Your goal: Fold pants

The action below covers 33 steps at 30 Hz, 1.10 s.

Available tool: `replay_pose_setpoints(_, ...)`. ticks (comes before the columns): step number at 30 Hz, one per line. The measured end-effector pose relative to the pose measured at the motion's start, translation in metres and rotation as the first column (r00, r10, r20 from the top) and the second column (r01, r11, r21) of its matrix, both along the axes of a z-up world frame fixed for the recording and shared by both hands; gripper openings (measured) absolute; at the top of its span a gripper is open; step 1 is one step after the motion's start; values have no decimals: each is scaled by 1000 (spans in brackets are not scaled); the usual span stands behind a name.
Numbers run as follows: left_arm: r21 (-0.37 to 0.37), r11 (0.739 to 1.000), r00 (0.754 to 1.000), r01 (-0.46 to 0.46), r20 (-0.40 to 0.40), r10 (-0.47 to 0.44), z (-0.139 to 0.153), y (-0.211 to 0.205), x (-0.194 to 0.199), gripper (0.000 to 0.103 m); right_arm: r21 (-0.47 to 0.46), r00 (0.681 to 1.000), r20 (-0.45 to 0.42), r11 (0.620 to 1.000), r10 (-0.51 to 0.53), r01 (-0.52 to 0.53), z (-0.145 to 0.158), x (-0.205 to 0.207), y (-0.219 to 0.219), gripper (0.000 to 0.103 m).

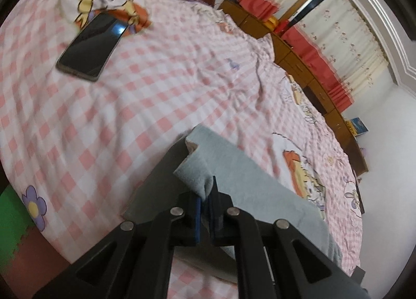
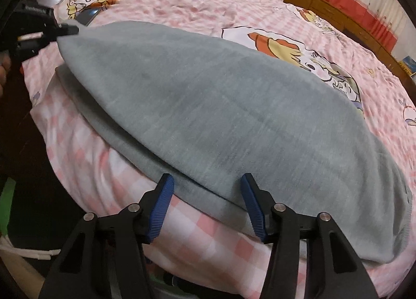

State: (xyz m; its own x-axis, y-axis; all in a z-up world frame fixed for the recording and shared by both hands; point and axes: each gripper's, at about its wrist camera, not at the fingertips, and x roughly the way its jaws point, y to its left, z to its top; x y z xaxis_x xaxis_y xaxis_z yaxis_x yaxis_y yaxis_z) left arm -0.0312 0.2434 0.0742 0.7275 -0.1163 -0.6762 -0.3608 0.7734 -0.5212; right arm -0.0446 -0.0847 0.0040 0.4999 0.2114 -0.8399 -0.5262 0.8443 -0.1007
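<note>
Grey pants [image 2: 221, 106] lie folded lengthwise on a pink checked bed. My left gripper [image 1: 205, 195] is shut on one end of the pants [image 1: 247, 184] and lifts that end off the bed. It also shows in the right wrist view [image 2: 66, 30] at the far left tip of the cloth. My right gripper [image 2: 206, 182] is open, its blue pads [image 2: 166, 195] wide apart just above the near edge of the pants, holding nothing.
A black phone [image 1: 92, 47] lies on the bed sheet [image 1: 156, 86] to the left, also visible in the right wrist view [image 2: 88, 15]. Wooden cabinets [image 1: 306, 62] and curtains run along the far side. Green and red floor mats [image 1: 15, 221] lie beside the bed.
</note>
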Motion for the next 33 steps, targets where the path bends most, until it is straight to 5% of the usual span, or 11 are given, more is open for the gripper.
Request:
replay_pose_setpoints(3, 16, 1000, 999, 21, 24, -22, 12, -5, 0, 4, -4, 1000, 23, 1000, -10, 10, 2, 1, -1, 54)
replay_pose_setpoints(6, 33, 999, 999, 31, 23, -32, 17, -9, 3, 4, -37, 997, 57, 998, -48, 50, 1, 5, -5, 38)
replay_pose_setpoints(8, 38, 999, 1000, 28, 11, -28, 14, -8, 4, 4, -43, 995, 77, 997, -62, 65, 1, 6, -10, 7)
replay_pose_setpoints(9, 36, 999, 1000, 29, 5, -30, 12, -7, 3, 4, -51, 993, 88, 996, -73, 78, 2, 7, -12, 3)
replay_pose_setpoints(13, 92, 995, 998, 48, -34, -46, 1, -7, 1, 4, 12, 989, 127, 997, -75, 74, 22, -2, -24, 3)
replay_pose_setpoints(16, 92, 994, 996, 62, -68, -56, -13, -4, -2, 4, -42, 987, 162, 999, -6, 13, 29, -15, -21, 3)
replay_pose_setpoints(33, 207, 976, 984, 63, -176, -26, -45, -1, -7, 14, -106, 996, 80, 994, 42, -34, -10, -14, -13, 3)
